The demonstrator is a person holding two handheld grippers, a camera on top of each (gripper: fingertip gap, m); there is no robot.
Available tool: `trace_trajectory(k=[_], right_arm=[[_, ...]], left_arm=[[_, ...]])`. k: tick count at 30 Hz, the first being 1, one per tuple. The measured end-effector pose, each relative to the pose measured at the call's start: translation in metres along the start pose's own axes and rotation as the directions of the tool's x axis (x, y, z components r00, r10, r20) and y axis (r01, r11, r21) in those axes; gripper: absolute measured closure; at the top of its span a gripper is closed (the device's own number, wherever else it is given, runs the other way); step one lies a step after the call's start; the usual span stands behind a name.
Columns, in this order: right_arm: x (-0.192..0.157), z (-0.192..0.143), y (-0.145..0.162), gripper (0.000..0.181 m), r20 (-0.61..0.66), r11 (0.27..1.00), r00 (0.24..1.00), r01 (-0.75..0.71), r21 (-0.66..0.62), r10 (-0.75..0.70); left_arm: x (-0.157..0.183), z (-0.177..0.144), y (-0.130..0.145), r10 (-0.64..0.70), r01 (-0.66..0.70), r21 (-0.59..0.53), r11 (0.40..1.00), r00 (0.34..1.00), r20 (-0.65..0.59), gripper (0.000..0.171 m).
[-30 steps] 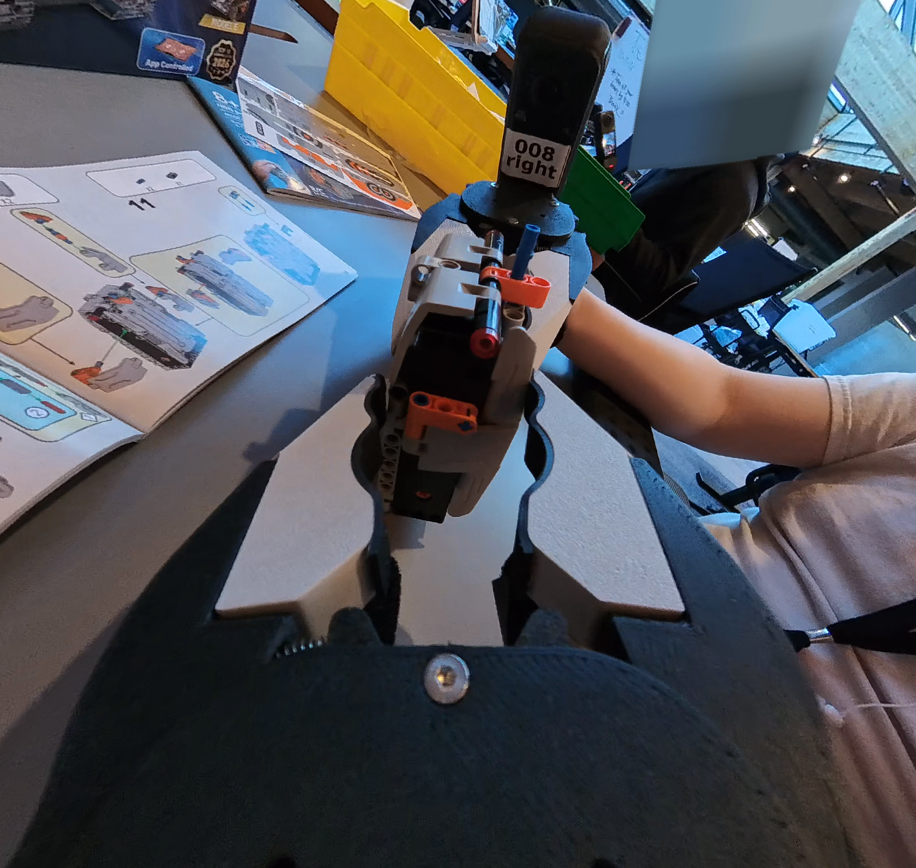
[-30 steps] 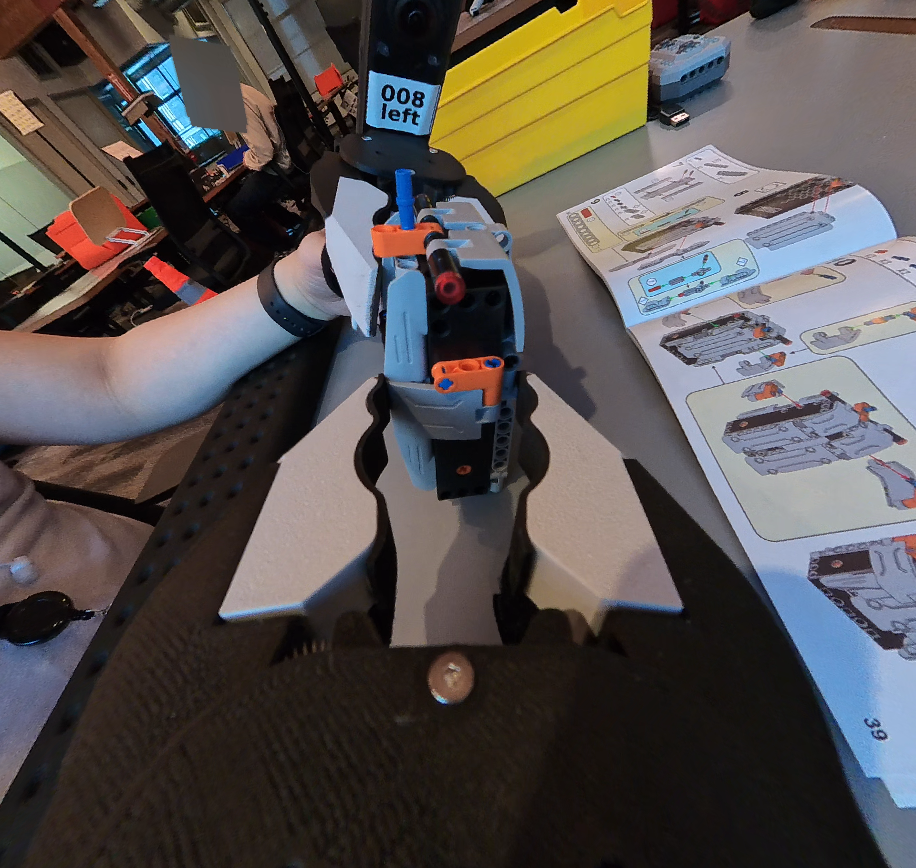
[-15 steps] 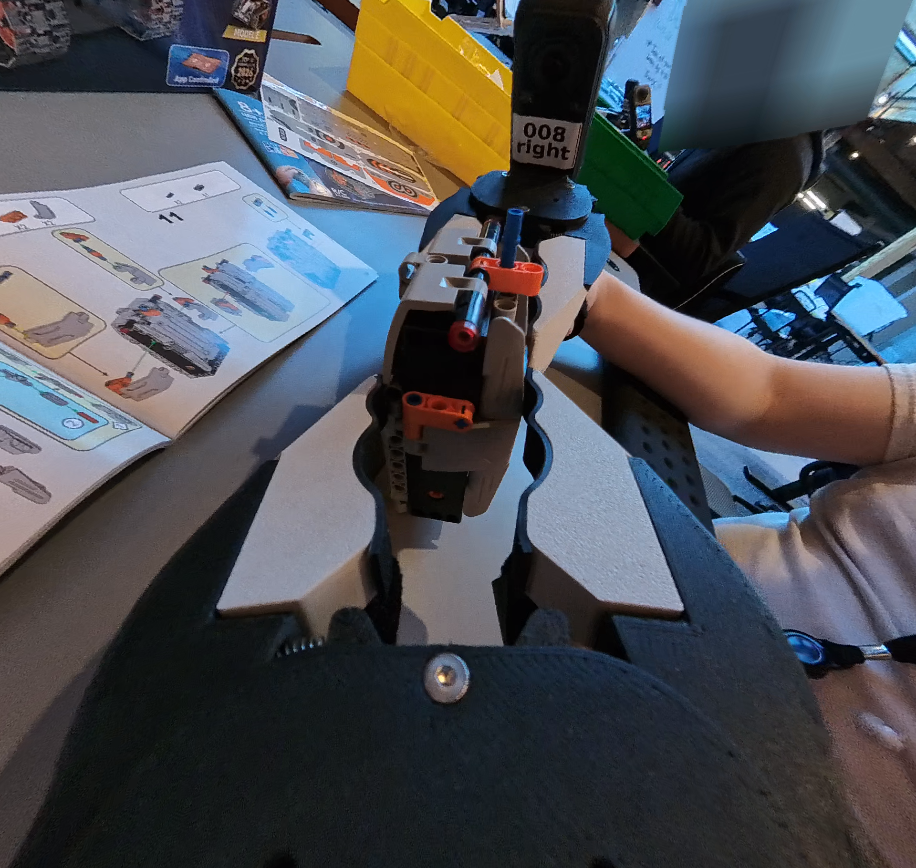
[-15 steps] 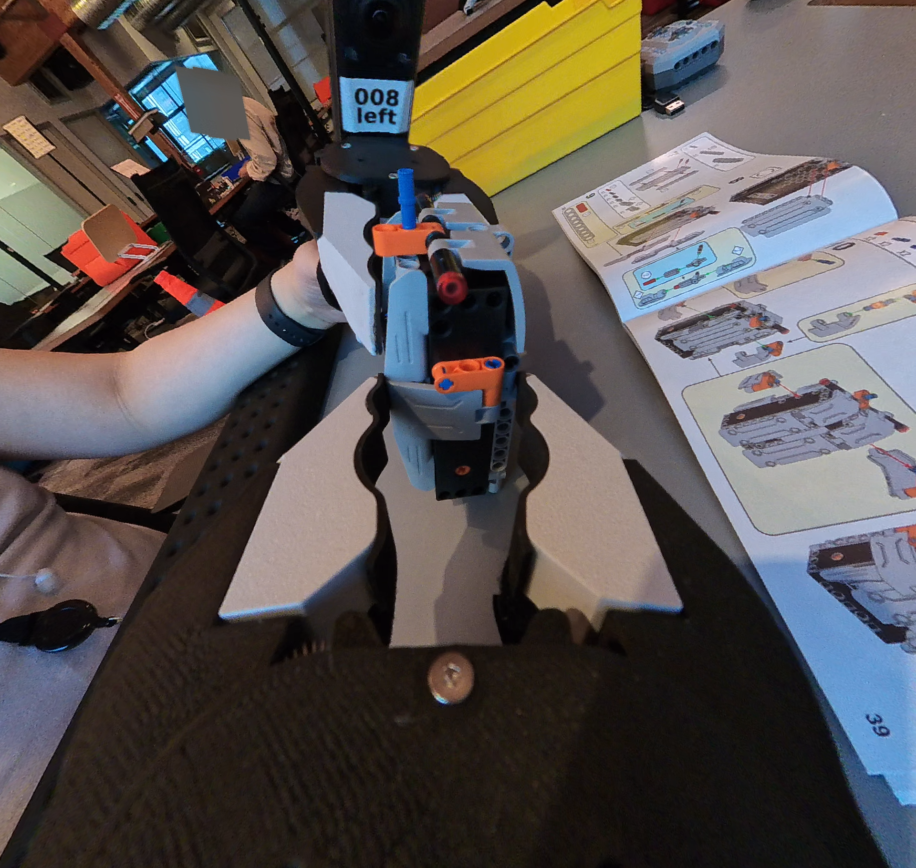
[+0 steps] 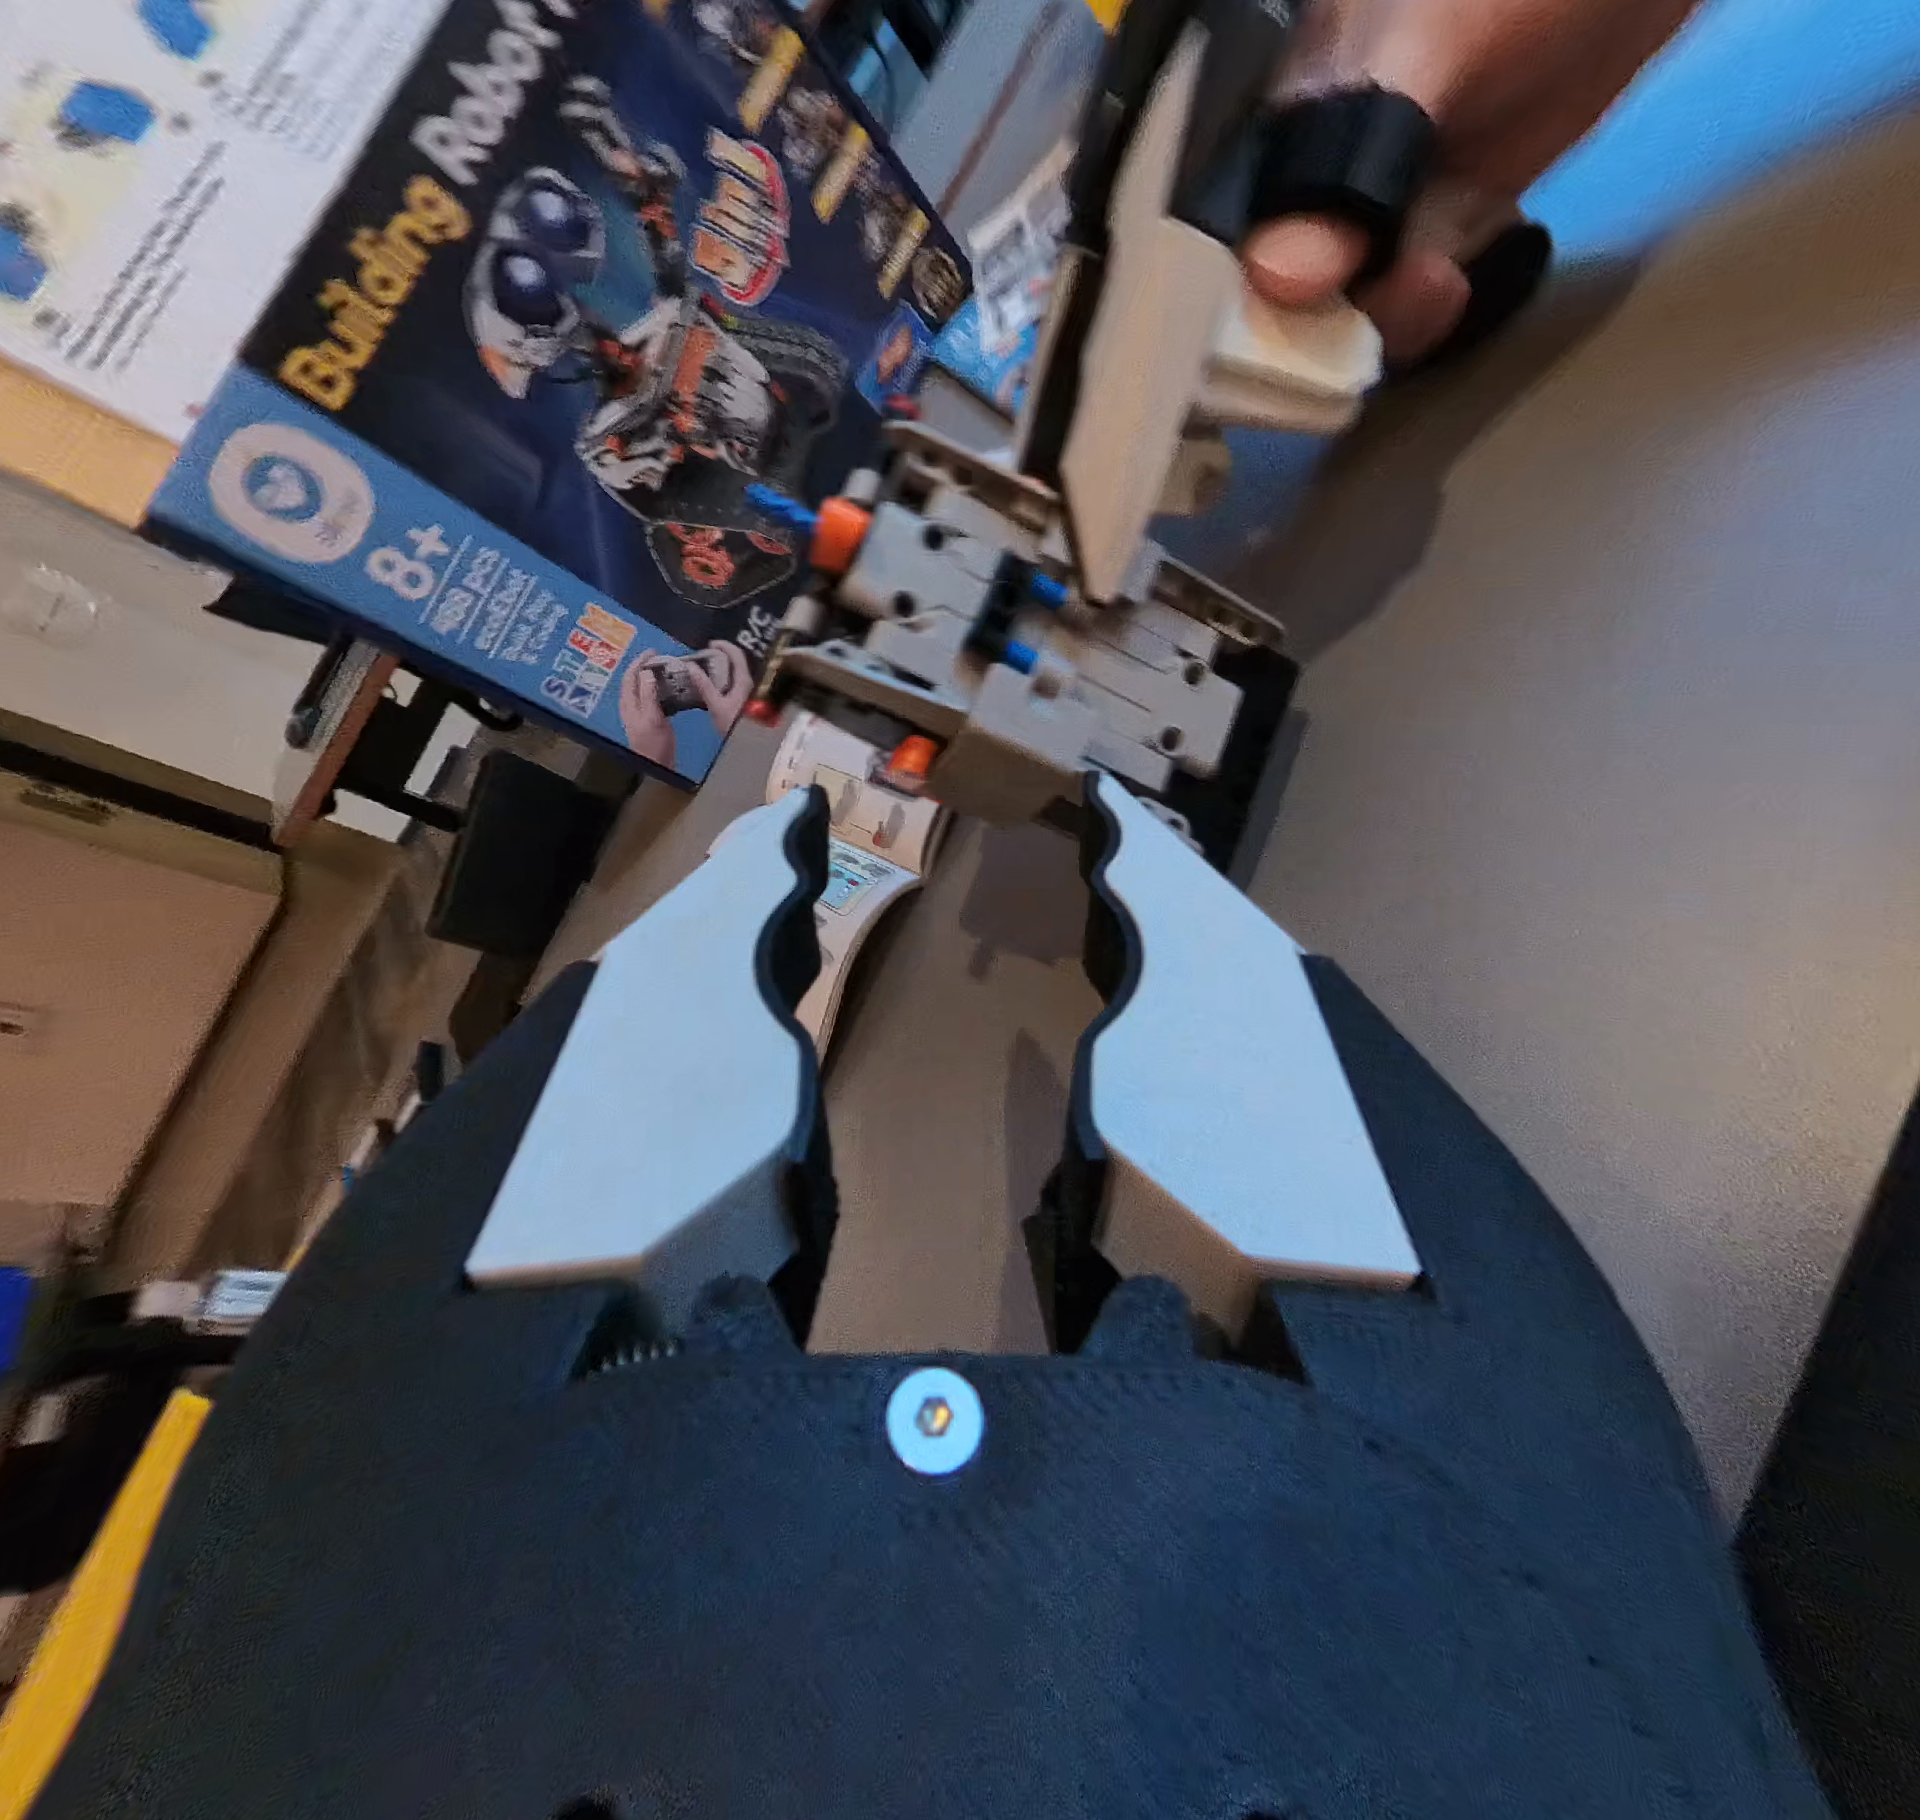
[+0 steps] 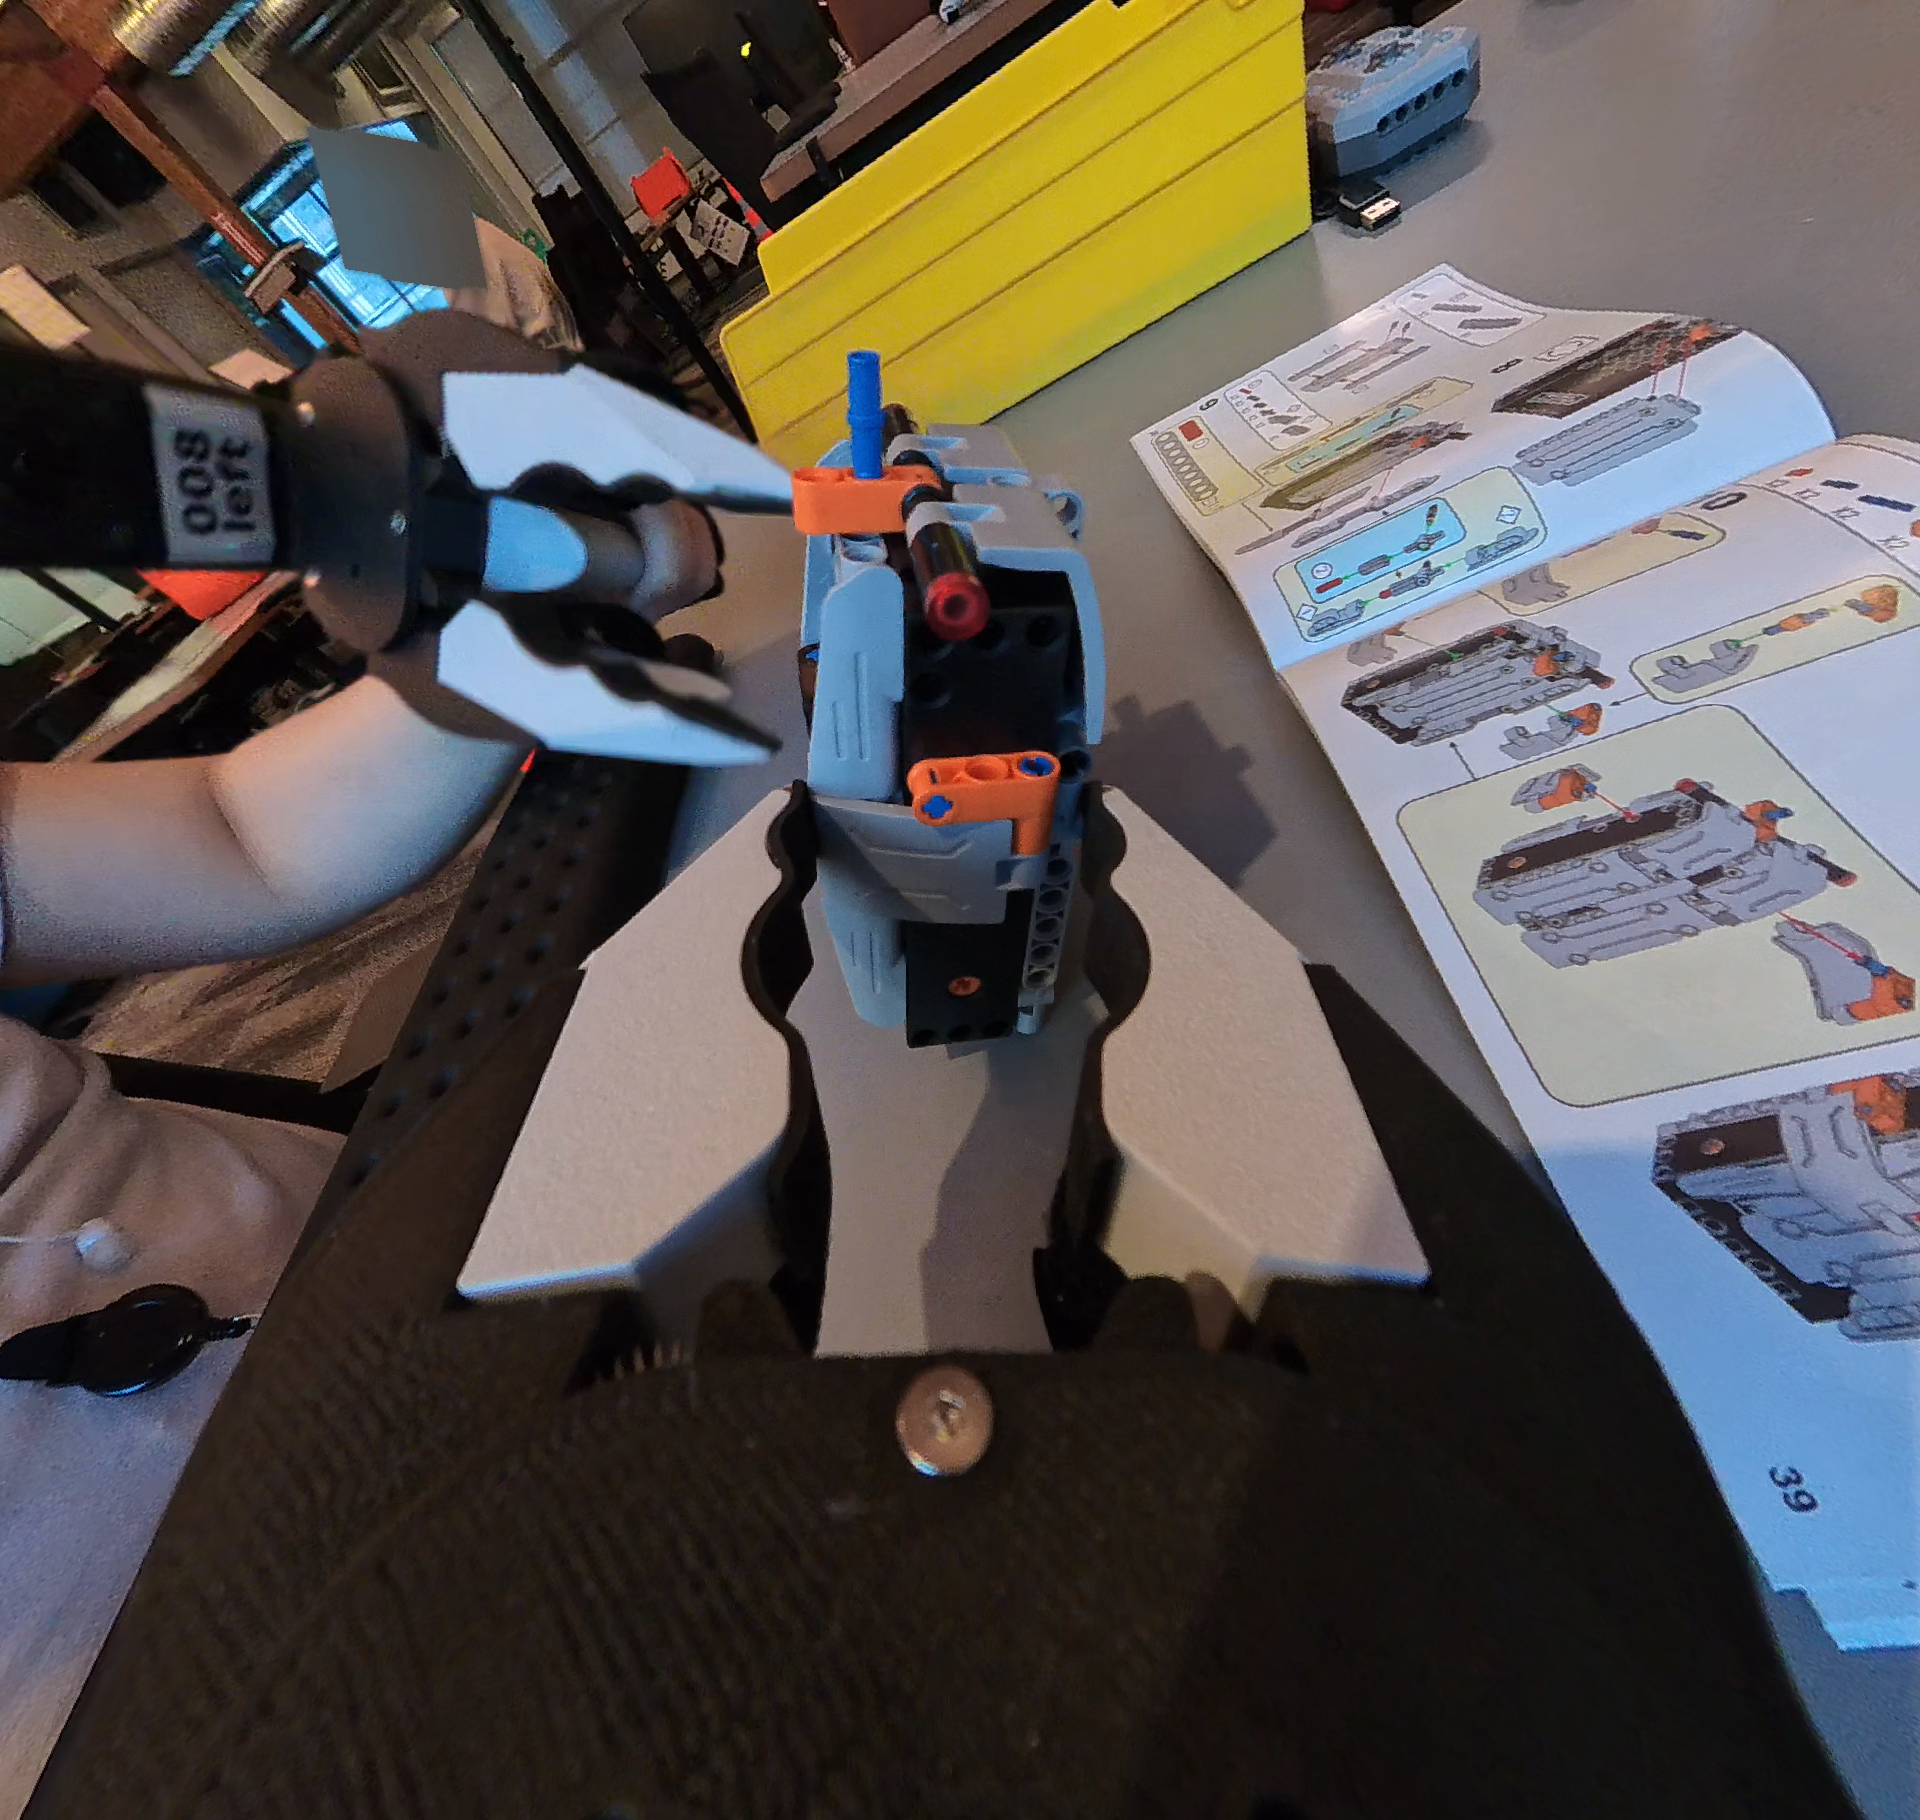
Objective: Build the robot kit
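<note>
My right gripper (image 6: 951, 897) is clamped on the near end of the brick-built assembly (image 6: 951, 731), a grey and black block with orange connectors, a red-tipped black axle on top and a blue pin (image 6: 862, 411) standing up at its far end; I hold it above the grey table (image 6: 1621, 170). My left gripper (image 5: 951, 825) is spread apart and holds nothing. In the right wrist view it (image 6: 774, 617) comes in from the left, turned sideways, one fingertip (image 6: 748, 497) touching or just beside the orange connector (image 6: 847, 503) under the blue pin, the other (image 6: 727, 736) just beside the grey side panel. Left wrist view is motion-blurred: the assembly (image 5: 1023, 669) sits just past my left fingertips, one right finger (image 5: 1117, 430) pressed on it, and my hand (image 5: 1371, 201) on the right handle above. Behind the assembly there is a dark blue kit box (image 5: 582, 316) standing tilted. An open instruction booklet (image 6: 1621, 731) lies flat on the table to the right of the assembly. A yellow bin (image 6: 1039, 201) stands beyond it, and a grey motor block (image 6: 1392, 92) sits to the bin's right. A black badge reel (image 6: 125, 1339) hangs at my left, on my shirt.
</note>
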State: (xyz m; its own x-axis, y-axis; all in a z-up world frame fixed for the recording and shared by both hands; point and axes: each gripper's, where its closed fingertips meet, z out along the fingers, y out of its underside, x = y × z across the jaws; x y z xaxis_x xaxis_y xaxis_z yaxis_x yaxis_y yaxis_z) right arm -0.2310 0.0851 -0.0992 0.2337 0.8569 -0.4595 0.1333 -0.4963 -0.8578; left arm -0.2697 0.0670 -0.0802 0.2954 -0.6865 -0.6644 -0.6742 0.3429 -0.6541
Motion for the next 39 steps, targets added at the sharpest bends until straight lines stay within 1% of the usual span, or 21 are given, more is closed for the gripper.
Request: trace_trajectory(k=[1,3,5,7,9,10,13,18,29,30,36,39], right_arm=[[0.0,0.0,0.0,0.131,-0.001,1.0,1.0,0.0,-0.002,0.0],[0.0,0.0,0.0,0.131,-0.005,1.0,1.0,0.008,-0.005,-0.008],[0.0,0.0,0.0,0.131,-0.008,1.0,1.0,0.013,-0.008,-0.013],[-0.001,0.0,0.0,0.131,-0.013,1.0,1.0,0.018,-0.01,-0.018],[-0.001,0.001,0.0,0.13,-0.017,1.0,1.0,0.022,-0.012,-0.023],[-0.001,0.001,0.0,0.13,-0.018,1.0,1.0,0.024,-0.013,-0.024],[-0.002,0.001,0.001,0.13,-0.021,0.999,0.999,0.034,-0.019,-0.034],[-0.002,0.001,0.001,0.13,-0.021,0.999,0.999,0.041,-0.026,-0.042],[-0.002,0.001,0.001,0.13,-0.027,0.999,0.999,0.044,-0.026,-0.045],[-0.002,0.001,0.001,0.13,-0.027,0.999,0.999,0.043,-0.025,-0.044],[-0.001,0.001,0.001,0.13,-0.029,0.999,0.999,0.044,-0.025,-0.045],[-0.001,0.001,0.001,0.13,-0.031,0.999,0.998,0.048,-0.025,-0.048]], left_arm=[[0.004,0.002,-0.003,0.044,-0.044,-0.021,0.999,0.999,-0.008,0.119],[0.006,0.003,-0.014,0.15,-0.149,-0.025,0.988,0.989,0.008,0.121],[0.004,0.007,-0.022,0.272,-0.27,-0.049,0.962,0.962,0.03,0.127],[0.007,0.013,-0.024,0.346,-0.344,-0.073,0.936,0.938,0.005,0.129],[0.013,0.018,-0.022,0.354,-0.357,-0.079,0.931,0.934,-0.045,0.131],[0.012,0.02,-0.021,0.356,-0.359,-0.088,0.929,0.933,-0.049,0.132],[0.012,0.021,-0.022,0.375,-0.378,-0.092,0.921,0.926,-0.051,0.141],[0.014,0.021,-0.015,0.409,-0.416,-0.134,0.899,0.909,-0.078,0.145],[0.012,0.022,-0.016,0.434,-0.443,-0.151,0.884,0.896,-0.089,0.148],[0.012,0.022,-0.016,0.44,-0.449,-0.153,0.88,0.894,-0.088,0.15],[0.011,0.023,-0.015,0.48,-0.485,-0.174,0.857,0.874,-0.073,0.15],[0.011,0.023,-0.015,0.473,-0.478,-0.175,0.861,0.878,-0.073,0.15]])
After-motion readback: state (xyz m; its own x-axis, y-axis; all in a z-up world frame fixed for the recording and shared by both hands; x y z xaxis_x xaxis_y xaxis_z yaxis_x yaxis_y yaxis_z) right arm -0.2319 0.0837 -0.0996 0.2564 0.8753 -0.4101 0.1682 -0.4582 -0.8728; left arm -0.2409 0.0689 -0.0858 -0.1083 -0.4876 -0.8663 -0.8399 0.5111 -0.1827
